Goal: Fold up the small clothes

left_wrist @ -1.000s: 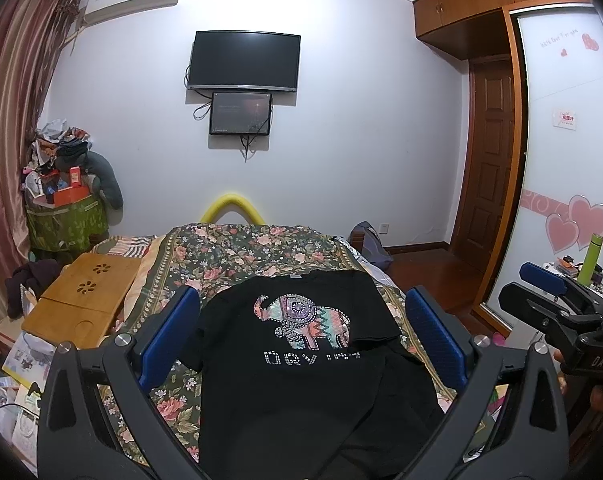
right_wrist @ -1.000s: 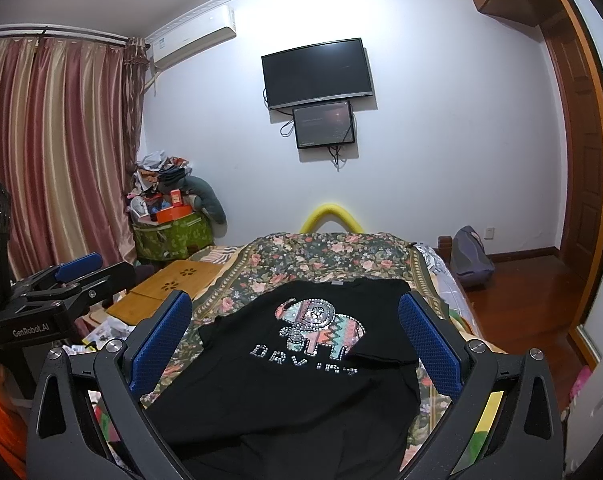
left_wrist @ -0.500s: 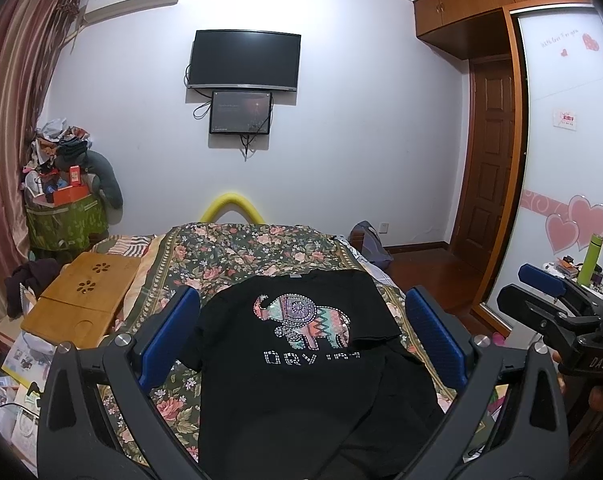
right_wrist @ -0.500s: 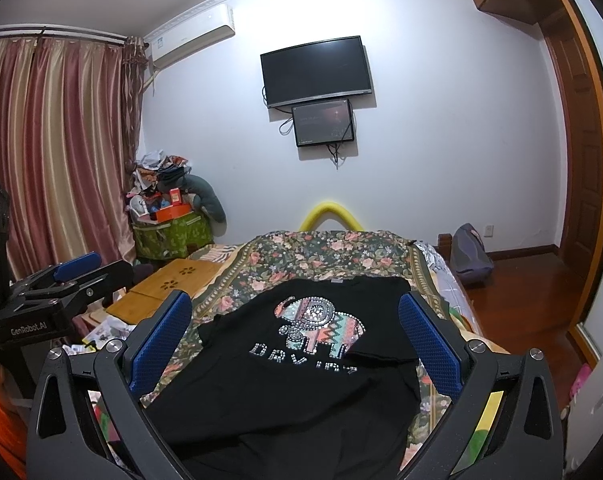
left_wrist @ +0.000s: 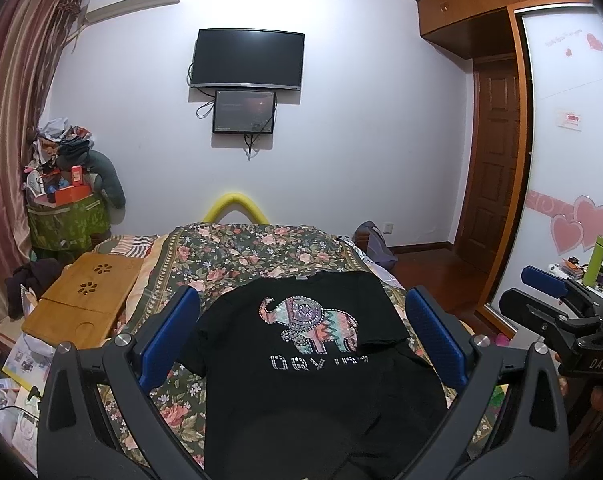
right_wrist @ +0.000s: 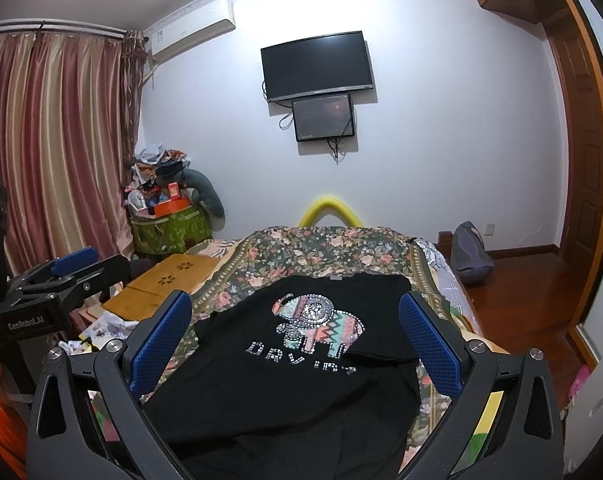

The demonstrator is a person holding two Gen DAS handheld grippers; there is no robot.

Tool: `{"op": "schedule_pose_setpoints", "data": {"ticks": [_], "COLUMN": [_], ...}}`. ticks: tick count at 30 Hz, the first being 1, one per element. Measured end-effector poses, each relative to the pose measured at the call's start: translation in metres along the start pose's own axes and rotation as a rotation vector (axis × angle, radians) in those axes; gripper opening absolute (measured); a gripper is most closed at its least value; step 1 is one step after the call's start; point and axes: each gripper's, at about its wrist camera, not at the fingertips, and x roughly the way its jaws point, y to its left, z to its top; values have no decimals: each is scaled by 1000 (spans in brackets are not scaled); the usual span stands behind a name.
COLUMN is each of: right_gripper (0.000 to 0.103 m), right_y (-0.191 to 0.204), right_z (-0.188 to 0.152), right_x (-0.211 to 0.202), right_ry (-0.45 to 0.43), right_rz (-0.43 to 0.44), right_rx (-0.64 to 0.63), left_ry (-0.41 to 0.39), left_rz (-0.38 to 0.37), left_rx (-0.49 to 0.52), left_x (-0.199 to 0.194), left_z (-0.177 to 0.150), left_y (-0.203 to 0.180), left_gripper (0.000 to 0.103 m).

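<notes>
A black T-shirt [left_wrist: 309, 376] with a sequinned elephant print lies front up on the floral bedspread [left_wrist: 261, 252]. Its right sleeve is folded in over the print. My left gripper [left_wrist: 301, 320] hovers above the shirt's near part, open, with nothing between its blue pads. In the right wrist view the same T-shirt [right_wrist: 293, 384] lies under my right gripper [right_wrist: 295, 324], which is open too and holds nothing. Each gripper shows in the other's view: the right gripper [left_wrist: 557, 304] at the far right, the left gripper [right_wrist: 73, 268] at the left.
A bamboo lap table [left_wrist: 81, 300] rests left of the bed. A cluttered green bin [left_wrist: 65, 220] stands in the back left corner beside curtains [right_wrist: 49, 152]. A yellow foam arch [left_wrist: 237, 208] rises behind the bed. A grey bag [right_wrist: 469, 256] sits on the wood floor at right.
</notes>
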Motion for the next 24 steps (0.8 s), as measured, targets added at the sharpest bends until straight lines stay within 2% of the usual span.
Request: {"op": "schedule_pose_setpoints", "data": {"ticks": [4, 8, 14, 20, 24], "right_gripper": [103, 103, 103, 103, 103], "right_y": [-8, -23, -52, -76, -98], "right_z": [3, 7, 10, 9, 0], "right_x": [17, 44, 98, 151, 181], "right_ry": [24, 56, 127, 216, 283], "right_rz": [-7, -53, -101, -113, -109], "right_rx": [-12, -24, -42, -63, -29], "left_ry": [9, 68, 223, 408, 503], "left_rz": [25, 73, 171, 268, 331], "left_rx": [5, -3, -31, -47, -62], "left_x": [19, 56, 132, 211, 258], "left_z": [7, 13, 5, -26, -53], "left_y": [13, 42, 100, 164, 205], "left_gripper": [103, 103, 103, 103, 103]}}
